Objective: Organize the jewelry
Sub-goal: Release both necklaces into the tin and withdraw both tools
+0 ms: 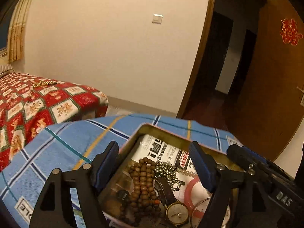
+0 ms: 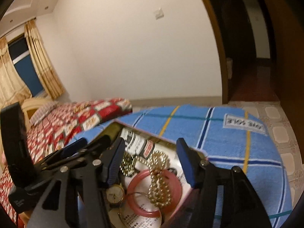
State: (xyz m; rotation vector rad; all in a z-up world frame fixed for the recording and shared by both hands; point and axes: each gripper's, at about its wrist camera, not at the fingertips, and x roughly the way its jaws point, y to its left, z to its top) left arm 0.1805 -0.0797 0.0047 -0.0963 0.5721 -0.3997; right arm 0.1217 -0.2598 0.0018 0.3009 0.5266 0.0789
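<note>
1. Two grippers, left [image 1: 153,169] and right [image 2: 150,163], hover over the tin [image 1: 163,131], jaws wide apart and empty.
2. Jewelry lies tangled inside: beads [image 1: 142,180], watch [image 1: 176,213], bangle [image 2: 153,191].
3. Lift one piece (top chain [image 2: 159,180] probably first) to avoid dragging the rest.

Left gripper [image 1: 153,169] hangs wide open over the tin [image 1: 167,131] — wooden beads [image 1: 142,186], a watch [image 1: 177,213], pink bangle [image 1: 188,188] inside.

"DAS" marks the right gripper [image 1: 269,186] (white letters); a red double-happiness sign [image 1: 290,32] decorates the door [image 1: 266,95].
</note>
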